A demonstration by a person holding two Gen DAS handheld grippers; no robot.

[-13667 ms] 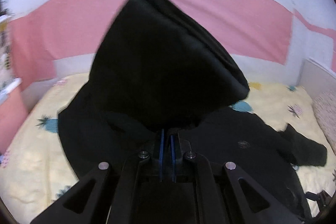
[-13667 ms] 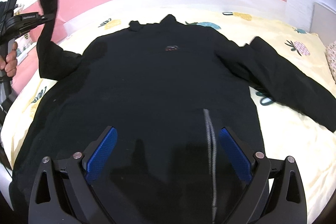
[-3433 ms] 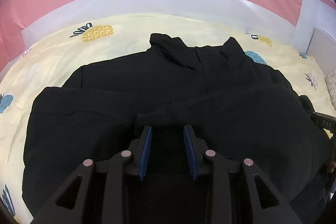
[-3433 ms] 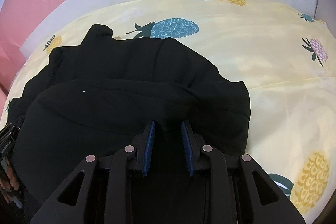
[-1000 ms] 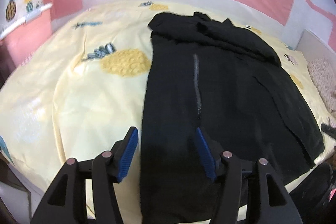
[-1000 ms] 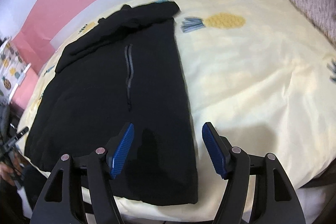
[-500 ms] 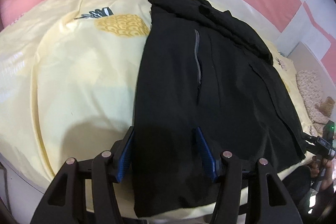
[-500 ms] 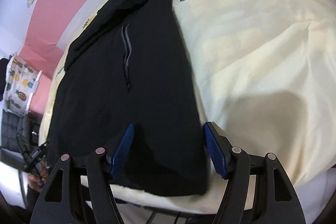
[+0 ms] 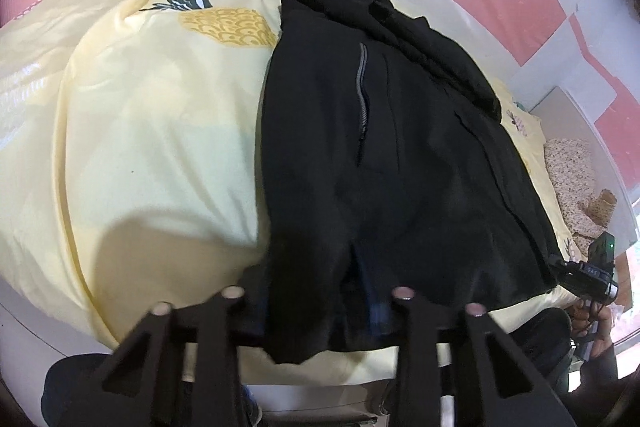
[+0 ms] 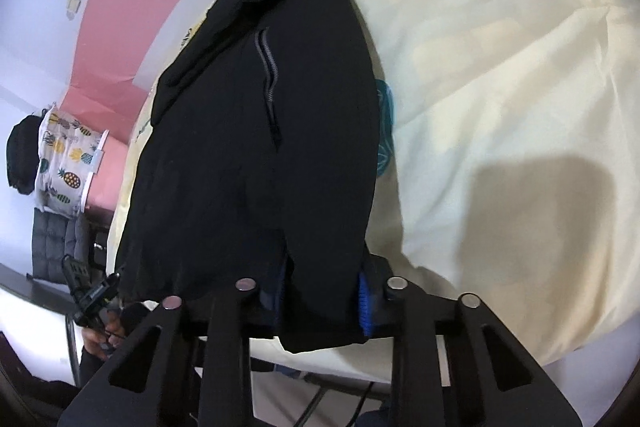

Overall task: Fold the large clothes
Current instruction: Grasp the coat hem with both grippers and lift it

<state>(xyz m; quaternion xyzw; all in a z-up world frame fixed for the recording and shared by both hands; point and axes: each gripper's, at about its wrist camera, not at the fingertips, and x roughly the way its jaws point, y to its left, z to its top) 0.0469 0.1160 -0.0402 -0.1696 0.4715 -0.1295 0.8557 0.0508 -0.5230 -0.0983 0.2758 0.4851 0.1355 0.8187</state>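
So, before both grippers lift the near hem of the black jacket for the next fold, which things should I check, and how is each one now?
1. Left gripper has the black jacket hem between its closing jaws: ok.
2. Right gripper has the hem's other corner between its closing jaws: ok.
3. Grip firm enough to lift: cannot tell, fabric hides the pads.
4. Sleeves folded in, jacket a narrow strip: ok.
5. Yellow sheet pinched together with the hem: cannot tell.
6. Far collar end lies flat: not ok, it is bunched.

both the left gripper (image 9: pixel 318 301) and right gripper (image 10: pixel 324 293) jaws are closing.
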